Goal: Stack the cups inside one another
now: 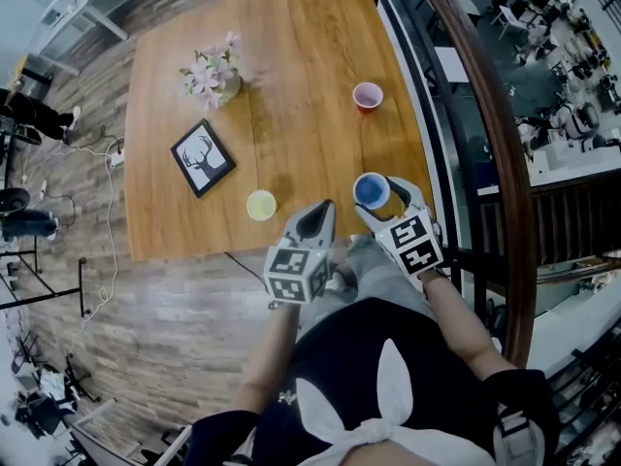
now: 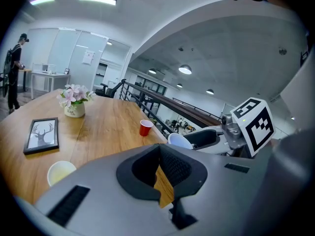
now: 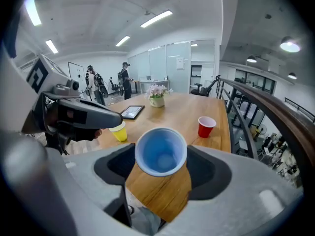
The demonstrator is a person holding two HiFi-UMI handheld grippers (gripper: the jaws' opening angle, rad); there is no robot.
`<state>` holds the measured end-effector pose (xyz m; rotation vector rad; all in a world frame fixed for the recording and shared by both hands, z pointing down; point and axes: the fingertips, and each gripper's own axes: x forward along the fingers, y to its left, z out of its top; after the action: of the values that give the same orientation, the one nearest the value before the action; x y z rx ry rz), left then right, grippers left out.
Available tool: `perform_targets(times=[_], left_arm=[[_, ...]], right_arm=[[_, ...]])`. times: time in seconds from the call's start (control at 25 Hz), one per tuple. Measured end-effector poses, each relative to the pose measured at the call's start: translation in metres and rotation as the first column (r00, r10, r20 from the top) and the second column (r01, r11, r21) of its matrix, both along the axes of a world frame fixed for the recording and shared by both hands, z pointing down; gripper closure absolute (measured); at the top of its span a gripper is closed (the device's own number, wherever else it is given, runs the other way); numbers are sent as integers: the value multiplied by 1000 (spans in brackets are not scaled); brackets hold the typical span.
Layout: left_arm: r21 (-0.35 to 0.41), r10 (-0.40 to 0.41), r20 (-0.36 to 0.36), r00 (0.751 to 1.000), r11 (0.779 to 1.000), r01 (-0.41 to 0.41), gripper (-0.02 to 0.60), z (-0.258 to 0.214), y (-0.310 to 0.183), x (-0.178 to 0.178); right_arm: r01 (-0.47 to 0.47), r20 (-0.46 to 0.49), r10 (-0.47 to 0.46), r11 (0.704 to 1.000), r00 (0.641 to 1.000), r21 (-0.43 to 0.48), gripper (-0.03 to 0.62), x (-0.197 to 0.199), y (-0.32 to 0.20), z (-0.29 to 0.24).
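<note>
While the right gripper [image 1: 380, 202] clasps the blue cup [image 3: 161, 151] between wide-set jaws over the table [image 1: 291, 66] edge, the left gripper [image 2: 158, 154] hangs pinched together and empty. The carry seems under way. The yellow cup [image 1: 261, 205] stands at nine o'clock from the blue, the red cup [image 1: 368, 96] at twelve. Next, the blue likely needs centring over one and lowering upright.
</note>
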<state>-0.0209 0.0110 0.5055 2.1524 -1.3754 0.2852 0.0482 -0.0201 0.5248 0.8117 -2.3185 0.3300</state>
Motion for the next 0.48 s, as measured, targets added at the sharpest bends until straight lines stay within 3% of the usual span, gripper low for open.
perform_targets(times=[0.24,0.48], left_arm=[[32,0,3,1000,999,0,564,-17,-8,-2],[40,14,2,1000,999,-14,565,-24,-14,1]], right_arm=[[-4,-6,4,998,1000,57,273,2,-4,-23],[-15,-13,16,998,1000,59,273,6,-5,-27]])
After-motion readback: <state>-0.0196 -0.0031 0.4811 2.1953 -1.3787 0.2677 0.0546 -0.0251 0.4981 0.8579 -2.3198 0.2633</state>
